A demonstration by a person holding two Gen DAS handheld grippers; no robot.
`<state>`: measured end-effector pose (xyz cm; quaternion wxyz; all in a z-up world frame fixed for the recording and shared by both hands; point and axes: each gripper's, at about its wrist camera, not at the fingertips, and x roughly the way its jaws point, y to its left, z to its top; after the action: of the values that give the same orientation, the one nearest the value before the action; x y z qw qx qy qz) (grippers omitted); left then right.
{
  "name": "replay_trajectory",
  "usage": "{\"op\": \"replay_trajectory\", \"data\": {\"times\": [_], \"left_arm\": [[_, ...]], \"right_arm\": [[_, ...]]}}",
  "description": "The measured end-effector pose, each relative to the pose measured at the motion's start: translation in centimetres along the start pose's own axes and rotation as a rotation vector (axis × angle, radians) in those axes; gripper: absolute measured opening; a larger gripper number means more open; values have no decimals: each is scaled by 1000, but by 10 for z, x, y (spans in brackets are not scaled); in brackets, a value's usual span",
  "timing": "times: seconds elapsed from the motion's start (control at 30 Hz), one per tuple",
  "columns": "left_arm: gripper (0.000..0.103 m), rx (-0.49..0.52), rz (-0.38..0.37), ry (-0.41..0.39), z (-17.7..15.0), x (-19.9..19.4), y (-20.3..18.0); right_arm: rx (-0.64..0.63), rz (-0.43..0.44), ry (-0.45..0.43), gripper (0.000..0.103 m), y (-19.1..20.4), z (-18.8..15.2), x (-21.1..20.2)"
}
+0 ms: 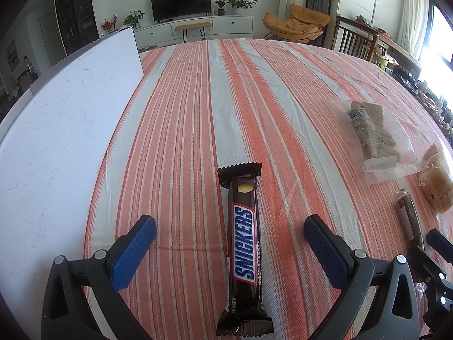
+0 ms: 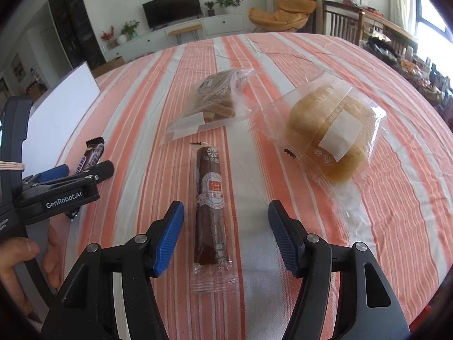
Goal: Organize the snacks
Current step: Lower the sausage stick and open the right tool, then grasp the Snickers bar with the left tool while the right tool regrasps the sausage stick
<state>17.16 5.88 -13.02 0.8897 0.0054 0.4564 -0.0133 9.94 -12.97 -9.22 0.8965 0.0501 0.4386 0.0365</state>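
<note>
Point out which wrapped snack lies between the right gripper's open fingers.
The dark red fruit roll in its clear wrapper, lengthwise between the right gripper fingers, untouched. The bun and sliced cake lie beyond.

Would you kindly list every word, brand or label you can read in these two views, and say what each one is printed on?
"SNICKERS": on the chocolate bar lying between the open left gripper fingers.
"GenRobot.AI": on the left gripper's side, in the right wrist view.
"原果打浆": on the dark fruit roll wrapper.
Barcode label on the cake slices bag: too small to read.
</note>
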Motion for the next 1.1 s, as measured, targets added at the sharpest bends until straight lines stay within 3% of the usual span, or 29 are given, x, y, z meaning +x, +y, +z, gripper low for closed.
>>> {"op": "replay_trajectory", "data": {"times": [1.1], "left_arm": [[103,26,-19,19,-1,-2,0]], "right_arm": [[-90,-65,13,75,15,-3,5]]}}
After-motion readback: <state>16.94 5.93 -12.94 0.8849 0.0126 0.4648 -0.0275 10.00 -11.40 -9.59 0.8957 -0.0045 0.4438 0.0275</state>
